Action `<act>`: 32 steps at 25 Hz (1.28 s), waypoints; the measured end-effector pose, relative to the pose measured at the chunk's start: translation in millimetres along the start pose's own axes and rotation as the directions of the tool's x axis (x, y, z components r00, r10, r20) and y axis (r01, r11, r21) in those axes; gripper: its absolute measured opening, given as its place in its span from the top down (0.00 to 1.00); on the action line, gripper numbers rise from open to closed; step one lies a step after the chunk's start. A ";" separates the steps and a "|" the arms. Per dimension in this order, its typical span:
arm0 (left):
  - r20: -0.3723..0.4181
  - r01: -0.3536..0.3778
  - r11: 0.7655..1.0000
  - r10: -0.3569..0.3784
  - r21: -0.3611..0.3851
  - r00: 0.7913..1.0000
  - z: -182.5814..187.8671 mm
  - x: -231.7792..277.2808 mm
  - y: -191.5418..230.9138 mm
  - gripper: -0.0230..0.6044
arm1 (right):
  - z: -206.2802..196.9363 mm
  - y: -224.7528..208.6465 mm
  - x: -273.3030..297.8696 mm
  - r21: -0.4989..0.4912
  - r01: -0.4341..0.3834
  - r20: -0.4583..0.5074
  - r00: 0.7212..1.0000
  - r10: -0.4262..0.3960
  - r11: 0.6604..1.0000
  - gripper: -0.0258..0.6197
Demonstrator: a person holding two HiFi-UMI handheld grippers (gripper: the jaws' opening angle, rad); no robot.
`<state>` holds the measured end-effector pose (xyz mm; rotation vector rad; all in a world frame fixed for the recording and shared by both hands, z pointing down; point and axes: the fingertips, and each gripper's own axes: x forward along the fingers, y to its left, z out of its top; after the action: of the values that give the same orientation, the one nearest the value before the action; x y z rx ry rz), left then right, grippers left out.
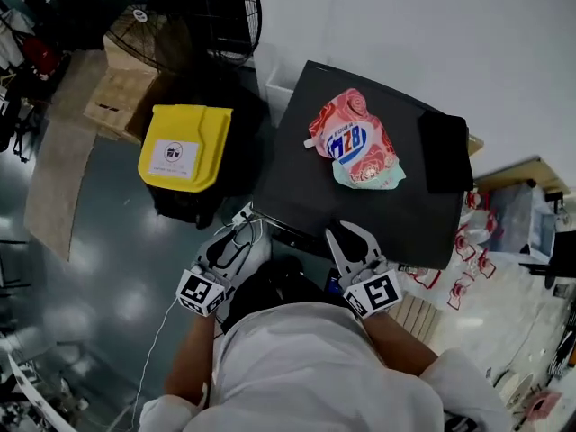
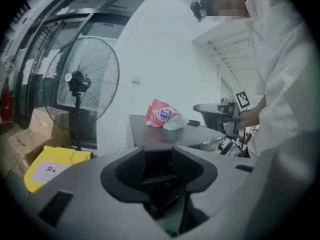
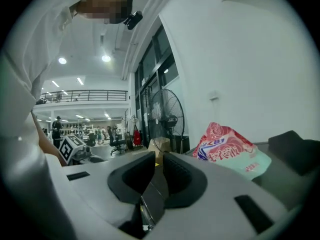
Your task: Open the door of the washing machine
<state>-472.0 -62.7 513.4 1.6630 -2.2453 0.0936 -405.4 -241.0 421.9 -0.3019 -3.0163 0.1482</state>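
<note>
While both tongs hang at the washer's near edge, neither holds anything: the left tongs (image 1: 227, 248) stand spread wide, and the right tongs (image 1: 353, 241) are apart too, by a narrower gap. The washer (image 1: 297, 174) shows mostly as a black top. Its door is on the front face, under that near edge, and the head view barely shows it. The dark round shape (image 1: 270, 288) between the tongs is probably the door, though I cannot be sure.

The likeliest slip is closing on the top's lip instead of the door's handle, because neither gripper view shows the handle. A thin white cord (image 1: 160, 331) trails from the left tongs and could catch on the corner during a pull. The door would swing out toward the person's body, which crowds close. A hard tug might also shake the bag (image 1: 355, 142) lying on top, or the dark pad (image 1: 444, 154) beside it.

Room is tight at the sides. A yellow bin (image 1: 184, 147) stands just beside the washer's left, and red-and-white clutter (image 1: 463, 282) is close on the right. Open floor (image 1: 99, 277) lies near left. Farther off, boxes (image 1: 121, 93) and a fan (image 1: 193, 16) stand behind the bin, and a wall (image 1: 432, 34) backs the washer.
</note>
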 end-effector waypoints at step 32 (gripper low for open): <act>-0.558 0.675 0.705 -0.478 0.216 0.678 -306.4 148.8 -46.5 0.70 | -146.3 3.2 -130.9 0.051 0.640 -0.066 0.768 -0.637 0.766 0.86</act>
<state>-394.6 -135.6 840.3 2.2174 -1.2890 0.7622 -260.4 -251.8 553.7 0.7270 -2.8601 0.1796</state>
